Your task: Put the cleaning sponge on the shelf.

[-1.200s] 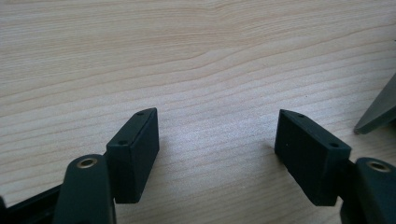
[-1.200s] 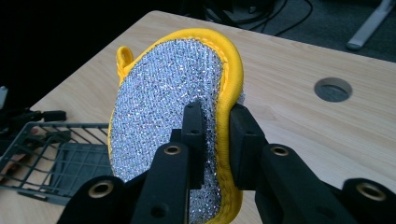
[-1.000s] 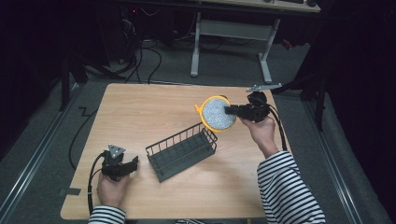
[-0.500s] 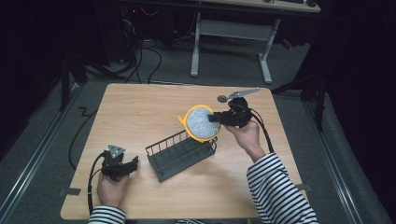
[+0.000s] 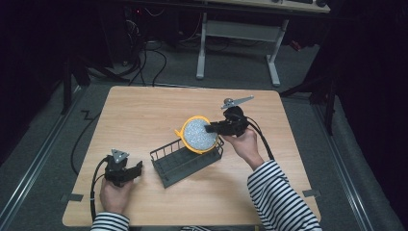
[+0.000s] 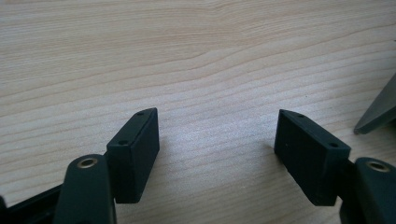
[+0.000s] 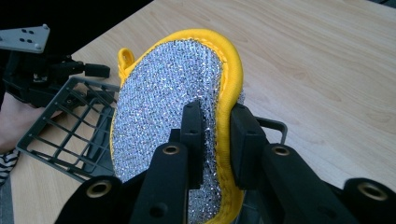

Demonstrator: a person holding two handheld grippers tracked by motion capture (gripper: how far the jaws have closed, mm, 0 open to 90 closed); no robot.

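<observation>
The right gripper has hold of a round scouring pad, silver mesh with a yellow rim, and carries it on edge over the far end of the dark wire rack. In the right gripper view its 2 black jaws are pinched on the pad's lower edge, one on the glittering face and one behind the yellow rim, with only the pad's thickness between them. The pad stands nearly upright, tilted a little, and its small yellow loop points up and away. Its lower edge sits at about the level of the rack's top rail; whether it touches the wire I cannot tell.

The rack lies slantwise on the desk, about midway between the left and right edges and nearer the front edge than the back. In the right gripper view its grid floor shows below and beside the pad.

The left gripper rests low near the front left corner of the desk, just beside the rack's near end, held by a hand in a striped sleeve. In the left gripper view its jaws are spread wide with bare wood between them, gripping nothing, and a grey corner of the rack shows at the right edge.
</observation>
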